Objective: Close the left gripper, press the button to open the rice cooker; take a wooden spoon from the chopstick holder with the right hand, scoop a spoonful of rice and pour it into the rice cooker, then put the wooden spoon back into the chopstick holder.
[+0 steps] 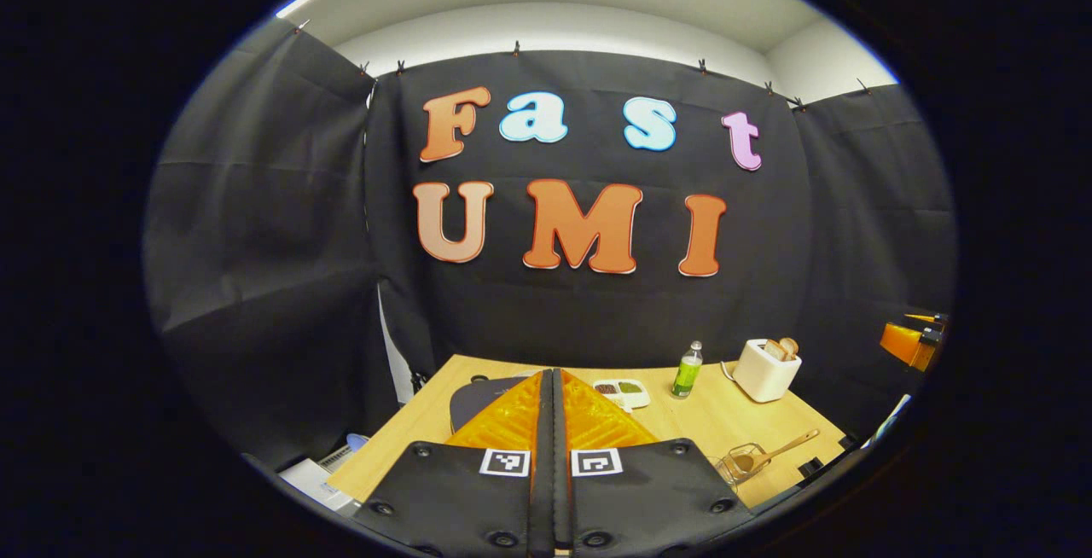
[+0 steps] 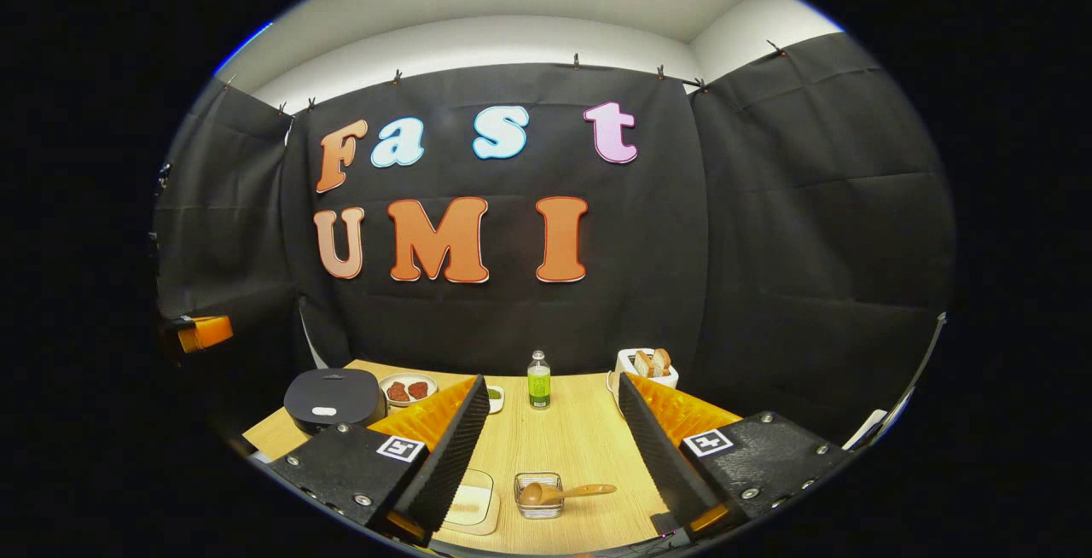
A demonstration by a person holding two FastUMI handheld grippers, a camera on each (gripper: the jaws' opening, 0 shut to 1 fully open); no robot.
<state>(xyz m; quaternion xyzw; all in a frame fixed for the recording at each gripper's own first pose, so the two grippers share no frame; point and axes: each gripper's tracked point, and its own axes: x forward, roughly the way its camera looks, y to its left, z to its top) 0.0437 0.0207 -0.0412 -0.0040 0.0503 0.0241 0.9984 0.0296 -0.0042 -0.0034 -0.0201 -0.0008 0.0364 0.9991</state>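
The black rice cooker [image 2: 333,396] stands with its lid down at the table's left, a pale button [image 2: 324,410] on top. My left gripper [image 1: 550,377] is shut with nothing in it, raised in front of the cooker [image 1: 479,398], which it partly hides. A wooden spoon [image 2: 567,492] lies across a small glass holder [image 2: 538,496] near the front edge; in the left gripper view the spoon [image 1: 772,454] is at lower right. A pale shallow box [image 2: 472,502], perhaps rice, sits beside the holder. My right gripper [image 2: 553,383] is open above the table, well back from the spoon.
On the wooden table [image 2: 572,443] stand a green bottle [image 2: 538,379], a white toaster [image 2: 646,363] with bread, and a dish [image 2: 408,389] of red food. A divided dish [image 1: 623,392] lies behind my left fingers. Black cloth walls surround the table.
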